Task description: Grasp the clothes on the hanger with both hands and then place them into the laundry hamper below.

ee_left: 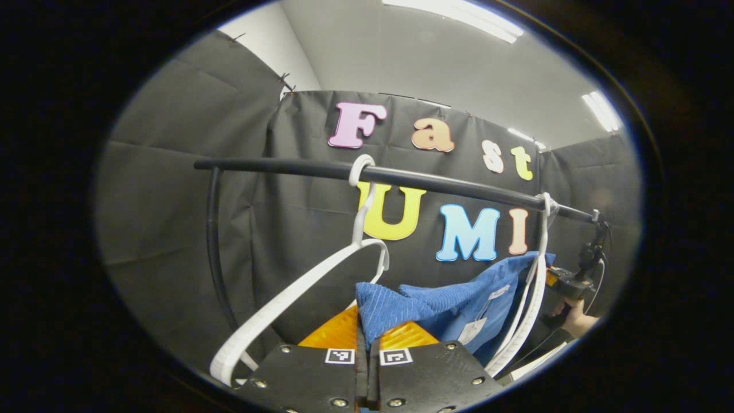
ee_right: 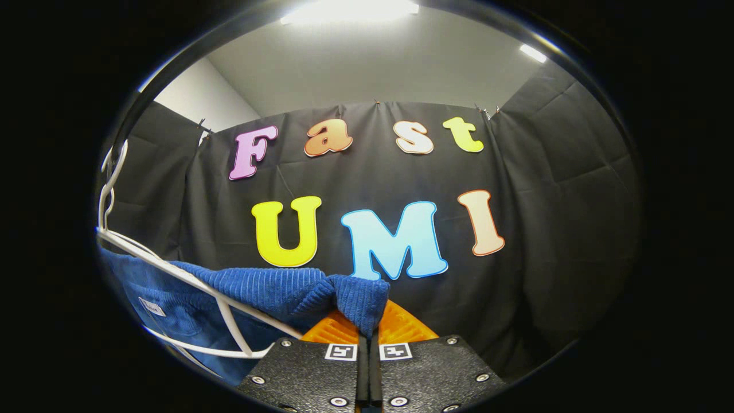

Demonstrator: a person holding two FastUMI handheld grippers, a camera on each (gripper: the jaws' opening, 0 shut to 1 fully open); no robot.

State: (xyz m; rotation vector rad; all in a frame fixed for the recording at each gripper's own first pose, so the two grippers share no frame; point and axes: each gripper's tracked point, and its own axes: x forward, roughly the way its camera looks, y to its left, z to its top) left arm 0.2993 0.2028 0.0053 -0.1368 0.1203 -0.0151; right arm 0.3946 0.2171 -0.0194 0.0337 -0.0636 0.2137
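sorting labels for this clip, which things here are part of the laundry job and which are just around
Part of the job:
- blue garment, pinched at both ends
- left gripper, shut on it
- right gripper, shut on it
- white hanger next to the garment

Just around:
- empty white hanger
- black rail that holds both hangers
- ceiling lights

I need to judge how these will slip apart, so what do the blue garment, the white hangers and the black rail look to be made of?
Blue garment: ribbed fabric, probably corduroy or a knit; fine parallel ridges, matte. White hanger: likely plastic; smooth, flat, moulded strip. Black rail: smooth round bar with slight sheen, probably painted metal, though coated plastic is possible.
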